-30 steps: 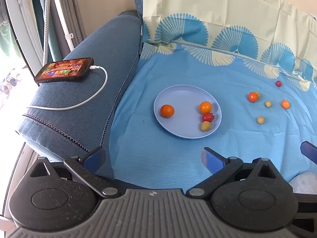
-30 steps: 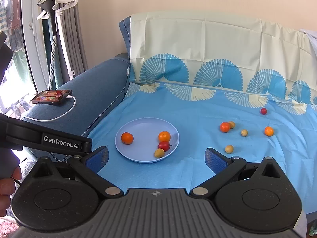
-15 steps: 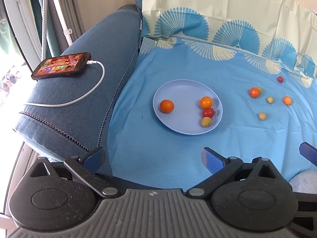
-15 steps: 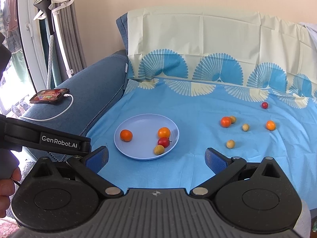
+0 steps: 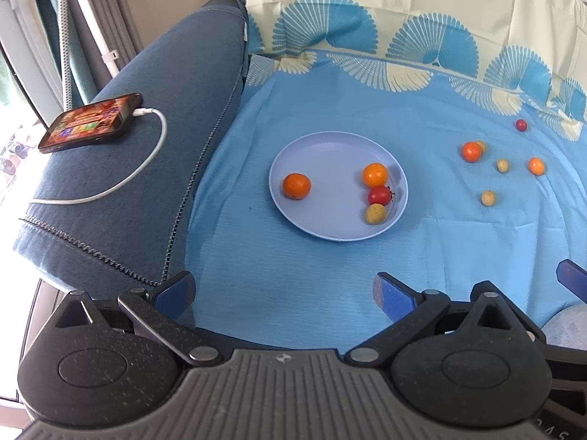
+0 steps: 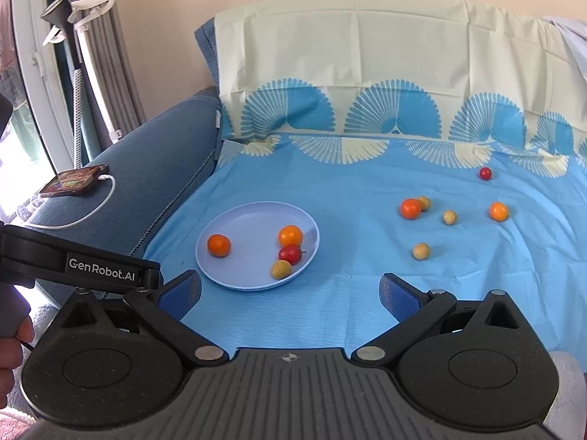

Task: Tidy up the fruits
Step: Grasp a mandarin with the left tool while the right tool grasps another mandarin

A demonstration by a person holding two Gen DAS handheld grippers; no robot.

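A pale blue plate rests on the blue cloth and holds two oranges, a red tomato and a yellow fruit. To its right, several small fruits lie loose on the cloth: an orange one, a yellow one and a red one. My left gripper hangs open near the cloth's front edge. My right gripper is open too, holding nothing.
A phone on a white cable lies on the sofa's blue armrest at left. A patterned cloth covers the backrest. A hand holds the left gripper's body at the right view's left edge.
Both grippers have drifted slightly; the plate and fruits sit a little higher in the views. No fruit has moved, and both grippers stay open.
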